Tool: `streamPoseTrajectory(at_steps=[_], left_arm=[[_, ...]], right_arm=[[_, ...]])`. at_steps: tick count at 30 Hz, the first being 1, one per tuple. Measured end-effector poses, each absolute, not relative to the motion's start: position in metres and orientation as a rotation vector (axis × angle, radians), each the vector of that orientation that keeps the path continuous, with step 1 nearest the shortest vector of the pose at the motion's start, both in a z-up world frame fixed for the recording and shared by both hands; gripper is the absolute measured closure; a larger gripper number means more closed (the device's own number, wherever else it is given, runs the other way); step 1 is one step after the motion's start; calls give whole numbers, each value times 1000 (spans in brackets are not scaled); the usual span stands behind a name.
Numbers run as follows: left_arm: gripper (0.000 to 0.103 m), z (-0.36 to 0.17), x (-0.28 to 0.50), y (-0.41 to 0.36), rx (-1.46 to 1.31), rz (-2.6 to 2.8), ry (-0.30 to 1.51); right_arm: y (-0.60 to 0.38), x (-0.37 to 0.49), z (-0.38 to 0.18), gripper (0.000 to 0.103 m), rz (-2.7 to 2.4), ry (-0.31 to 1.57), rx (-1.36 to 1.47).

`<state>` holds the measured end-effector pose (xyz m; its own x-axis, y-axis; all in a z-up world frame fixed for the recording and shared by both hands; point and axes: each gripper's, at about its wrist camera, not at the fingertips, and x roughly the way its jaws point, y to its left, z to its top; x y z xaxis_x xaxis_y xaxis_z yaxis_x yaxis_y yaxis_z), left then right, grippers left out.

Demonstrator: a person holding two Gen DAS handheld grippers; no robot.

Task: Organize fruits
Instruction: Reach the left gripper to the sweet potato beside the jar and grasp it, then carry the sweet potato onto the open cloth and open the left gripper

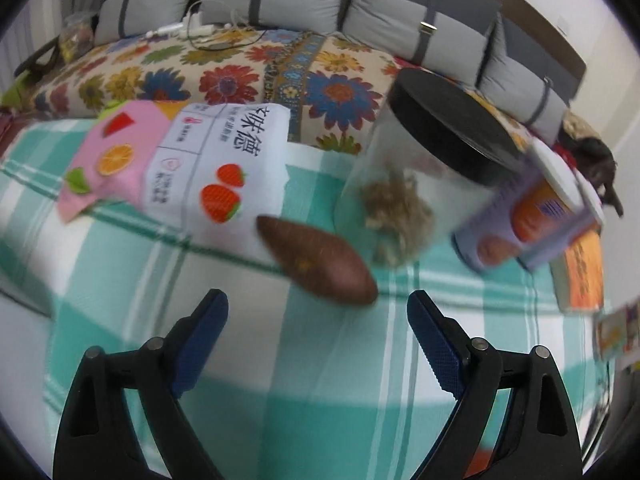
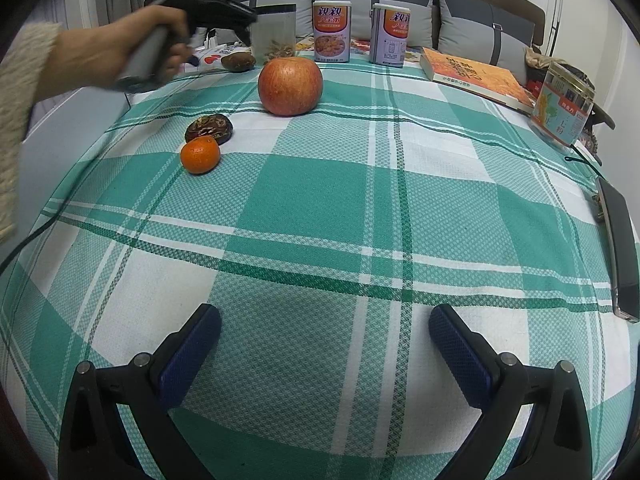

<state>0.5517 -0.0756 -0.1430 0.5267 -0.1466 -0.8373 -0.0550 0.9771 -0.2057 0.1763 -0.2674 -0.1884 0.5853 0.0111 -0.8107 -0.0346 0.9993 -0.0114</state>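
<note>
Fruits apple (image 2: 290, 85), tangerine (image 2: 200, 155) loose on cloth (image 2: 320, 216), clear jar (image 1: 404, 184) holding dried bits, both grippers' jaws wide, empty

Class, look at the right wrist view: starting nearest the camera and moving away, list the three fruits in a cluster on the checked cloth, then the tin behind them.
Tangerine → dark wrinkled fruit → apple → tin.

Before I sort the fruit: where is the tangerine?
In the right wrist view, the tangerine sits left on the checked cloth, touching the dark wrinkled fruit behind it.
</note>
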Motion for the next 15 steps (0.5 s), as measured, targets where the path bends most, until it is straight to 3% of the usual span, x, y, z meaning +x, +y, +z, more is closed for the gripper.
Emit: streamPoseTrajectory(at_steps=[6,7,9,10,15], left_arm=[[14,-165,569,-78,-247,-9,1036],[27,-167,568,-78,-249,-7,1032],[33,-167,566,-78,-245,-19,1005],[46,-166,565,-79,-243,-32,999],[63,-162,553,-79,-224,-66,965]], right_arm=[[-267,176,-189,0,27,945,-26],[-267,177,-189,0,27,945,-26],[-268,177,-189,0,27,945,-27],[-268,177,-189,0,27,946,-26],[-268,177,-189,0,27,946,-26]])
